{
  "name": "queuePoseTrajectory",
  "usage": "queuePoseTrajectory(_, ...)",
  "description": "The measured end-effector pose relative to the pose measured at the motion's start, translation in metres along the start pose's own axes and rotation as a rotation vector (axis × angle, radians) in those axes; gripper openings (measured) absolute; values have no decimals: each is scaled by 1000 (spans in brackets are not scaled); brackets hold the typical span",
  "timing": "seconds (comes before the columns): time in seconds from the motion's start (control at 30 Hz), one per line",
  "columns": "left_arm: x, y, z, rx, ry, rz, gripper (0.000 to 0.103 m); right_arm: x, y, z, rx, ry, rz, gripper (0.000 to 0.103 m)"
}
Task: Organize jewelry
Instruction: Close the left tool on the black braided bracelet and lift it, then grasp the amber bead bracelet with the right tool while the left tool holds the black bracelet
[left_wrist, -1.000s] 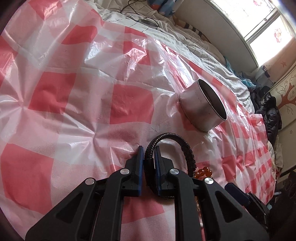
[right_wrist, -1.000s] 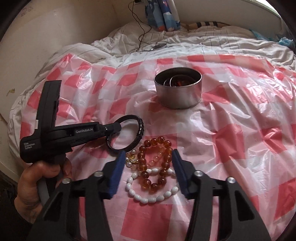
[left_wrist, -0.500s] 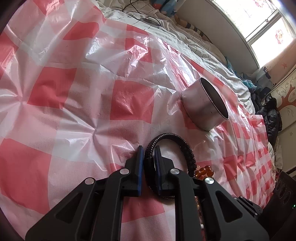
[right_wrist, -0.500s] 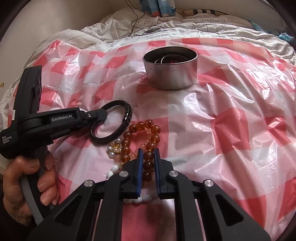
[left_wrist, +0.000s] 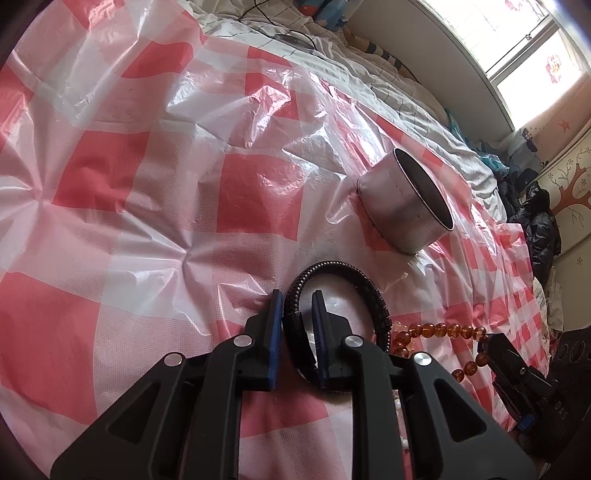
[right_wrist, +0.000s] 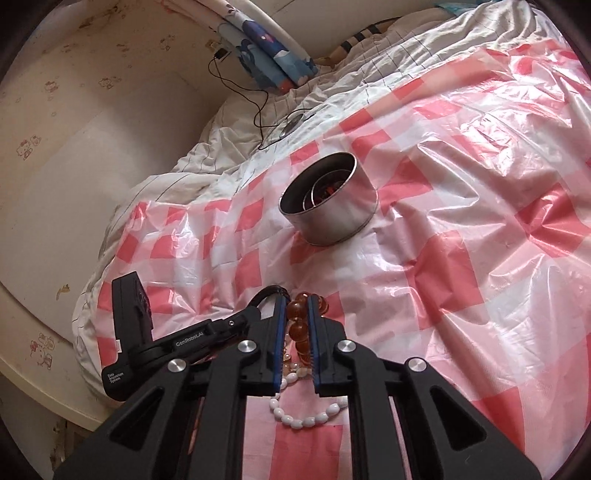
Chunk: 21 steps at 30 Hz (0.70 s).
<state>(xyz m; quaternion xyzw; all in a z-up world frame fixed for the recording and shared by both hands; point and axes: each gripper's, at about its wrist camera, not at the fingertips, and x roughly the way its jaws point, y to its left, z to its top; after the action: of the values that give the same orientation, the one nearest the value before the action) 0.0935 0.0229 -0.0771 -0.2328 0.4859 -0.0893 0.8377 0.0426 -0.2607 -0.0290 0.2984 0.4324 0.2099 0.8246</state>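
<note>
A red-and-white checked plastic sheet (right_wrist: 461, 266) covers the bed, with rumpled white bedding (right_wrist: 332, 92) beyond it at twelve o'clock. On the sheet stands a round steel tin (right_wrist: 332, 218), open side up, already holding a ring-shaped piece and something reddish inside; in the right wrist view it sits at about twelve o'clock from the jaws, well apart from them.

The right gripper (right_wrist: 296, 332) has just closed and now pinches the amber bead bracelet (right_wrist: 297, 325), its blue pads pressing a bead strand that runs lengthwise between them, along the line the gripper points. A white bead strand (right_wrist: 306, 419) lies on the sheet below, apparently untouched.

At nine o'clock the left gripper (left_wrist: 298, 325) has the black braided bracelet (left_wrist: 369, 291) between its nearly closed jaws, which have just eased slightly apart. The band rests against the left pad, with a slim gap visible at the right one; whether the grip still holds cannot be told. From that gripper the tin (left_wrist: 402, 206) lies at one o'clock.

Judged from both views, the right gripper has the straighter, clearer run to the tin, so the amber beads look likeliest to go in next.
</note>
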Motion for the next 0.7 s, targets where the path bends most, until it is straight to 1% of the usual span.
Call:
queuePoseTrajectory(0.23,0,-2,0,5,-1,0,19,0,-4,-2,12,-6,-3,12)
queuePoseTrajectory(0.37,0,-4,-1,8,-2,-4,22,0,-12,-2,47,-3,-33,12)
queuePoseTrajectory(0.5,0,-8,-2,15,-6,-19,31,6,-24,-3,94,33,-84,13)
queuePoseTrajectory(0.6,2,-13,-2,36,-7,-20,39,10,-28,-5,101,55,-116,13)
queuePoseTrajectory(0.67,2,-17,-3,54,-9,-15,43,14,-29,-6,108,71,-135,28)
queuePoseTrajectory(0.7,3,-19,-3,64,-10,-10,44,16,-28,-7,104,74,-149,41)
